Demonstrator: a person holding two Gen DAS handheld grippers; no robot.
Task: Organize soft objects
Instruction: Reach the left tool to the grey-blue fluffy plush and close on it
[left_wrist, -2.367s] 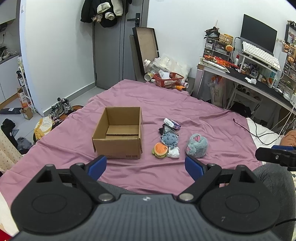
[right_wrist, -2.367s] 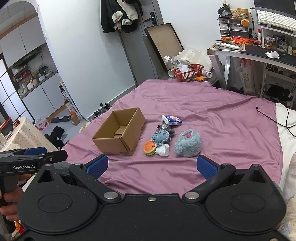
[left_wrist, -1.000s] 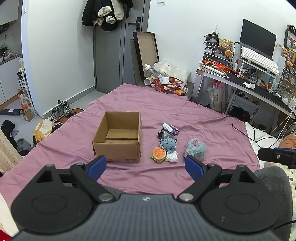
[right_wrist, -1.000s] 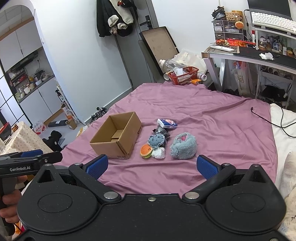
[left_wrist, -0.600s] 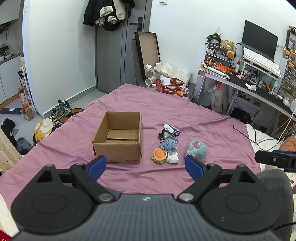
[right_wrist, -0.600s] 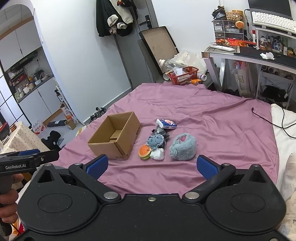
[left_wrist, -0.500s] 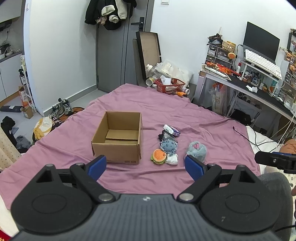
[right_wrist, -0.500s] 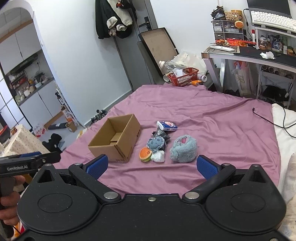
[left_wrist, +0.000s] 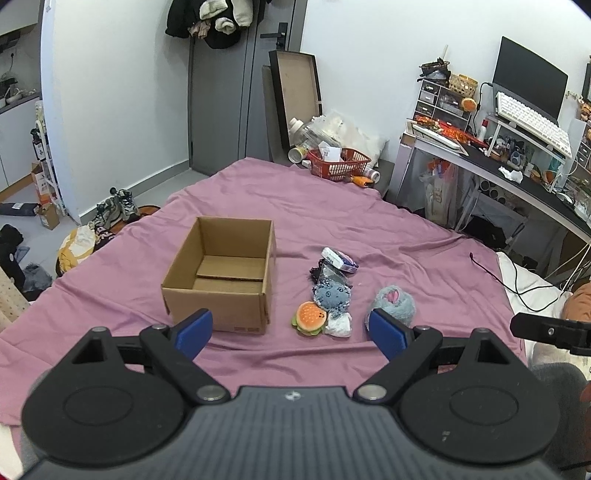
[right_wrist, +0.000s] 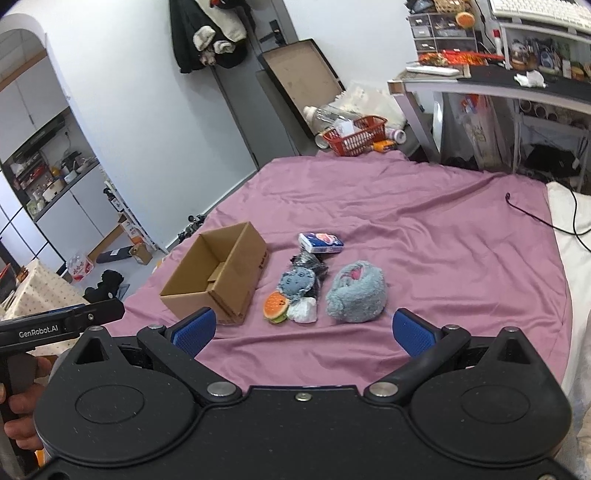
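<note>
Black left gripper (left_wrist: 291, 334) with blue pads (left_wrist: 194, 332), silver screws.

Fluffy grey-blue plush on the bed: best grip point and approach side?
Pinch the fluffy plush across its rounded middle, coming from above on its free right side with the right hand-held gripper. It lies as a soft mound; the small toys crowd its left.

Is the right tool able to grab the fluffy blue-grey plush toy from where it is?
Probably yes. The right tool is open and holds nothing, and the fluffy blue-grey plush toy lies just ahead of it on the purple bedsheet, with only bare sheet between them. The small white crumpled thing beside it lies apart.
</note>
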